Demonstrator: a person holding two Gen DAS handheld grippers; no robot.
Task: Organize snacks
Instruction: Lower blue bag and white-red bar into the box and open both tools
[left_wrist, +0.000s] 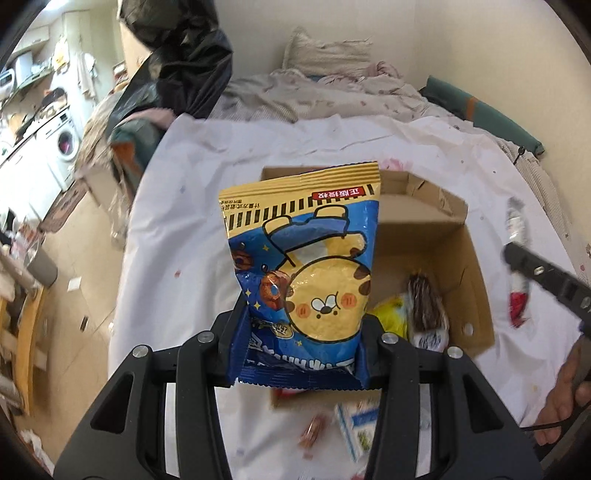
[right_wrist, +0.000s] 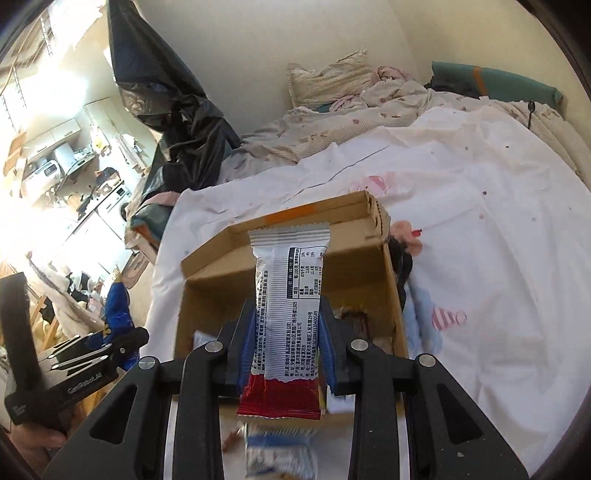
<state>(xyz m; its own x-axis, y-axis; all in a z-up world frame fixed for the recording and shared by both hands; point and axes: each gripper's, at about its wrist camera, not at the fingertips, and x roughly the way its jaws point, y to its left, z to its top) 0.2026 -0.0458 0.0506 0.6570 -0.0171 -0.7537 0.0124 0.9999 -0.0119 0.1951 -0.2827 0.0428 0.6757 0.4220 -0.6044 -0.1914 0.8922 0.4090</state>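
Bedsheet (right_wrist: 480, 221) | left tool (left_wrist: 301, 325) grips blue bag (left_wrist: 306, 266) | right tool (right_wrist: 286, 332) grips white bar (right_wrist: 288, 306), label side

**What Things Are Made Of**

The blue and yellow snack bag (left_wrist: 303, 266) is shiny plastic foil, and light bounces off it. The white and red snack bar (right_wrist: 286, 317) has a smooth, glossy wrapper with crinkly edges. The cardboard box (right_wrist: 351, 254) is brown, dull and papery, with rough torn flaps. The left gripper (left_wrist: 301, 354) and the right gripper (right_wrist: 286, 354) are matt black plastic with small shiny metal bolts. The white sheet (right_wrist: 480, 240) is soft, wrinkly cloth. The black bag (right_wrist: 177, 110) looks like thin, shiny plastic.
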